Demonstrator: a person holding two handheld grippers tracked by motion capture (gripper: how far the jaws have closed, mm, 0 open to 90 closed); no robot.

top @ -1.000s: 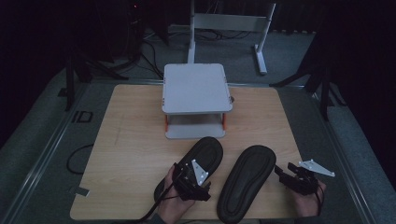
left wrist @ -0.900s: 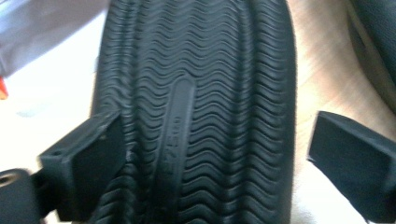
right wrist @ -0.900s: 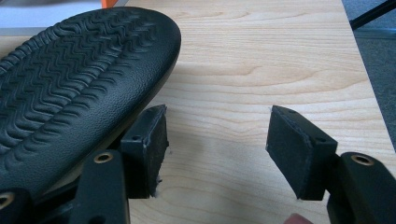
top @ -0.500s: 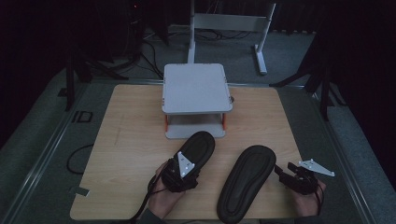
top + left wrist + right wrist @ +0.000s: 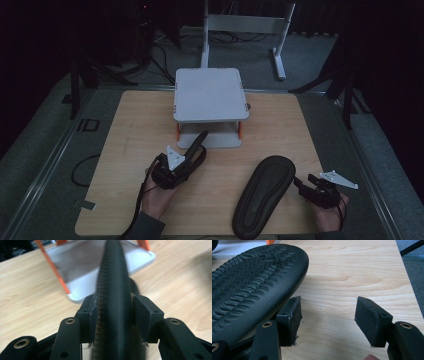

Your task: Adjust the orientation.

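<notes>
My left gripper [image 5: 191,163] is shut on a black slipper [image 5: 198,146], its jaws having just been closing around it. The slipper stands on its edge, raised off the wooden table [image 5: 130,135], toe toward the small grey two-tier rack [image 5: 210,95]. In the left gripper view the slipper [image 5: 112,285] runs up between both pads [image 5: 90,315], aimed at the rack's lower tray [image 5: 80,270]. A second black slipper [image 5: 264,196] lies sole-up at the front right. My right gripper [image 5: 302,185] stands open at that slipper's right edge; its left pad [image 5: 293,315] sits under the ribbed sole [image 5: 249,277].
The rack stands on orange legs [image 5: 53,267] at the middle back of the table. Bare wood lies between the two slippers and to the right of the rack. A metal stand [image 5: 245,30] and cables are on the floor behind the table.
My left gripper closed on the left slipper, tipped it onto its edge, and carried it up and forward-left toward the rack. The right gripper and the other slipper stayed put.
</notes>
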